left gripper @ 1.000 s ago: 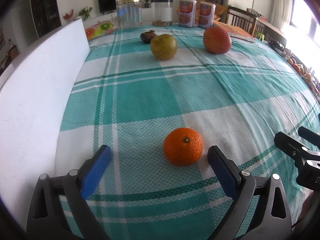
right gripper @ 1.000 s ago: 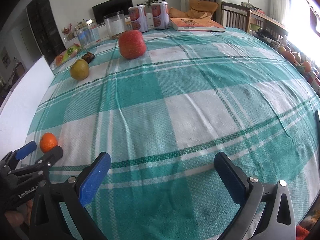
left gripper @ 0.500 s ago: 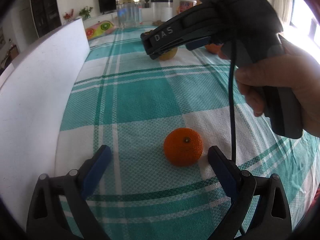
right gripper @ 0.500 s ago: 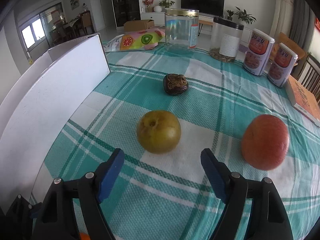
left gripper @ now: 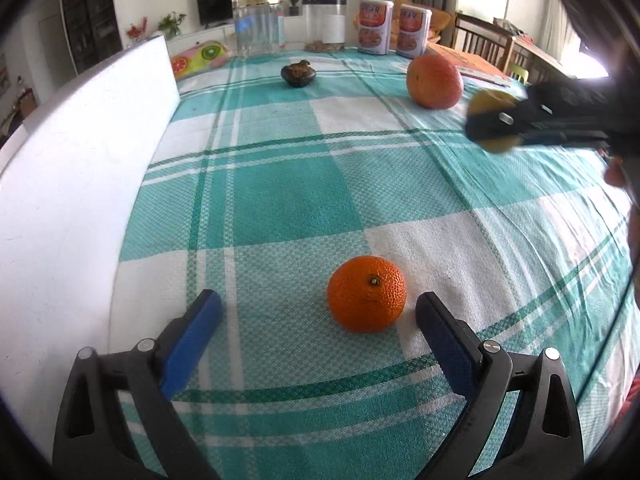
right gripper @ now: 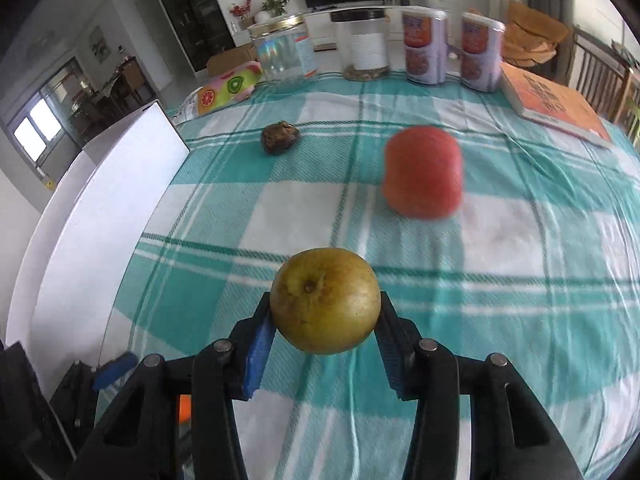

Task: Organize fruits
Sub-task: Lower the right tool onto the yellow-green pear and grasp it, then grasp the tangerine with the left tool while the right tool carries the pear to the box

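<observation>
Pear now lifted — grapefruit beyond

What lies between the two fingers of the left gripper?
The small orange, near the right finger but untouched, on the checked tablecloth; the left gripper is open. Left wrist view.

Left gripper: black plastic frame, triangular cut-outs in each arm, silver round screws at pivots, long flat blue pads with fine ribbed texture. Right gripper: same black frame, triangular cut-outs, silver screws, blue ribbed pads. Green indicator light on dark body at 1 o'clock in left view. Bit of bare skin at 3 o'clock.
</observation>
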Tool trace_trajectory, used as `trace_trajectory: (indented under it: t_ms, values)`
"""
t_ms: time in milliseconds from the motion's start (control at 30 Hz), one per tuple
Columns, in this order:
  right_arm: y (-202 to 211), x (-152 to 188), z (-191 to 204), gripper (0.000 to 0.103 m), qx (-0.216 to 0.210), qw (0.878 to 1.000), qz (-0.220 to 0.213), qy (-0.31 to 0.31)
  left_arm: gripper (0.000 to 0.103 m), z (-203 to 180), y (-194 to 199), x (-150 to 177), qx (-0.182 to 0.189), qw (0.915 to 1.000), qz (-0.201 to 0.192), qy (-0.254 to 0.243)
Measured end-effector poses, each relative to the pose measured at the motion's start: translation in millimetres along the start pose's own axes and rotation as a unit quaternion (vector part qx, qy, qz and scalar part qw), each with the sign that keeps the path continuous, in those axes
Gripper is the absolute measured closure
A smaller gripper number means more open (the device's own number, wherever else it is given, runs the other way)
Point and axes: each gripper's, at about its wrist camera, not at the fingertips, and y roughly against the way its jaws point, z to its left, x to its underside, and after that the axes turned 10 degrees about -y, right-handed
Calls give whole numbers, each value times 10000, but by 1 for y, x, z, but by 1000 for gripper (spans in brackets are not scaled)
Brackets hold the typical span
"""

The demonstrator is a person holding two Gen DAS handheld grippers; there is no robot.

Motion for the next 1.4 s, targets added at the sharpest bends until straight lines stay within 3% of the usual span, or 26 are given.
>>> trace_trajectory:
  t_ms: [133,200,267,333,367,400,567,800,967,1133,1267,1400]
  values:
    - [37,66,-33,55,204,9974,-280,-638,7,1,1,0,27,10000,-41,60]
    - [46,94,-44,55,76,9937,-417,-1035,9,2,4,1,27,9998,-143,100]
    - [52,115,-50,55,-30,9896,-563,-1325,37,-1,7,1,83,9998,-204,41]
    - [55,128,-51,55,-4,9872,-710,-1431,50,-7,8,0,25,9997,-198,-139]
    - [59,129,-50,55,20,9870,-768,-1409,67,-9,8,-1,77,9995,-206,-210]
    - [63,128,-49,55,6,9868,-873,-1362,68,-11,9,-2,94,9995,-195,-248]
    - [60,132,-39,55,166,9893,-898,-1141,70,-6,24,1,407,9990,-151,-98]
    - [62,133,-23,55,232,9918,-1015,-744,70,-1,76,22,1363,9906,31,80]
    - [64,136,-7,55,175,9936,-1012,-470,70,16,129,29,1664,9857,-205,142]
    - [71,145,31,55,-441,9957,-689,-438,70,50,178,36,1607,9852,-526,285]
    - [90,144,101,55,-912,9933,-661,269,70,95,195,41,1338,9868,-610,673]
    - [110,139,174,55,-1447,9834,-606,910,70,141,198,51,865,9875,-657,1145]
